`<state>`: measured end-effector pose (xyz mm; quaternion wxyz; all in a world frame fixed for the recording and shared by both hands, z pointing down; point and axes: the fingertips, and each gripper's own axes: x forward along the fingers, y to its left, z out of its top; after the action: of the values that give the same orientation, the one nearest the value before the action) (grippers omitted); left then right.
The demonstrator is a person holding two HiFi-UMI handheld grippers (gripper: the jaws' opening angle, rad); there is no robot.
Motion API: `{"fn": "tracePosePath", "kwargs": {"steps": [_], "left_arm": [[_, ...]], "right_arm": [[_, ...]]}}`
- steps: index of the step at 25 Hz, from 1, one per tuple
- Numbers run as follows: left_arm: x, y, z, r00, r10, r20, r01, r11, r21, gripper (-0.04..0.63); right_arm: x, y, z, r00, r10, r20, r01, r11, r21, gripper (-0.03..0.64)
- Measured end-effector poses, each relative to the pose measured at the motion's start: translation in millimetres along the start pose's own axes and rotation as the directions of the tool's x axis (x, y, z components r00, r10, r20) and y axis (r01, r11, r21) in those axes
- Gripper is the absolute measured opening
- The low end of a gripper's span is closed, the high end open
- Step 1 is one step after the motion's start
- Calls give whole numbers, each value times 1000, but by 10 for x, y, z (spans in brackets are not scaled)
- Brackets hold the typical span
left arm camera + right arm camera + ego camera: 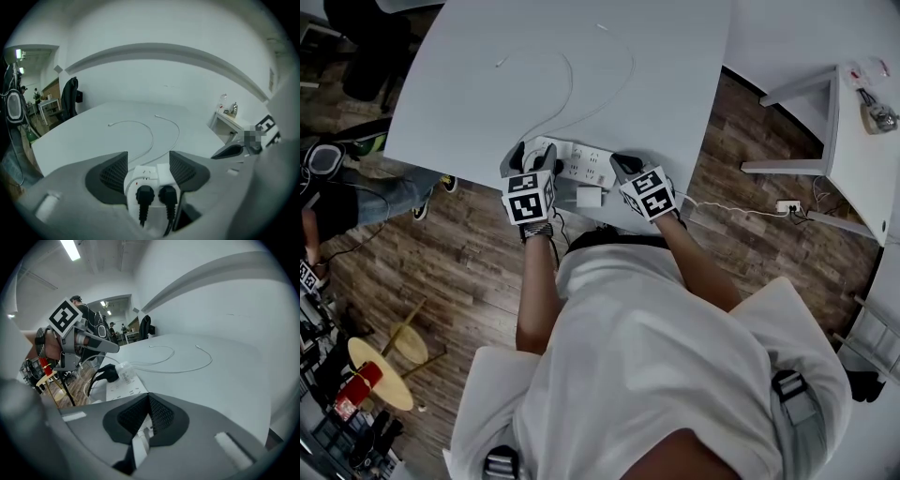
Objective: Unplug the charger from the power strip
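Left gripper [149, 164]: fingers [112, 174] spread wide, straddling one end of the power strip [140, 176] without pressing on it. The charger [165, 169] — a white block, still seated in the strip — stands between those fingers, close against the right-hand pad. Two black plugs [145, 194] sit just behind it, toward the gripper body, and white cables [151, 136] trail away beyond the fingertips across the counter [93, 136]. Right gripper [147, 414]: fingers [161, 420] drawn almost together, pinching something white that appears to be the other end of the same strip; exactly what is gripped cannot be confirmed. Assessment: the charger is not yet out, and the step in hand is the grasp on it. Recommended practice: centre the left fingers on the charger body alone, clear of the black plugs, so that closing does not catch their housings. Close squarely on its two flat sides, low enough that the pads do not slip off the top. Pull straight out along the pins, not at a slant — rocking would likely lift the light strip with it. The right gripper should hold the strip down on the counter throughout; if its hold is only on an edge, the strip may pivot. The cables look slack and should offer no resistance.
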<state>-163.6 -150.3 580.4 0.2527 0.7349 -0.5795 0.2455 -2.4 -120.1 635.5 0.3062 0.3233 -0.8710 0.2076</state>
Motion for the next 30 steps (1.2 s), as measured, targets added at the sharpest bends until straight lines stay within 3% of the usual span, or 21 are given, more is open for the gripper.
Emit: {"fn": "tracePosePath", "kwargs": {"steps": [3,9,14,19,26,30], "left_arm": [[-70,-76,204,997,-26,66,24,999,39,271],[-305,-244,615,981,-75,181,52,990,129,5],[-544,-386,916,963,-112,246,69,982,176,5],[-987,-571,1493,908,-147,393,63,974,219,5],[-1550,-732,2247,826,-139,546,-25,959,283,5],[-1725,-792,2424,815,-141,562,-52,948,313,5]], "right_arm": [[-135,-61,286,996,-21,86,21,1000,3,2],[-539,-178,987,963,-72,259,78,997,-14,2],[-941,-169,1500,922,-104,373,138,988,-65,2],[-1429,-102,2054,866,-112,488,189,976,-111,2],[-2040,-4,2734,779,-95,620,225,965,-135,2],[-2289,100,2927,744,-79,663,238,959,-153,0]]}}
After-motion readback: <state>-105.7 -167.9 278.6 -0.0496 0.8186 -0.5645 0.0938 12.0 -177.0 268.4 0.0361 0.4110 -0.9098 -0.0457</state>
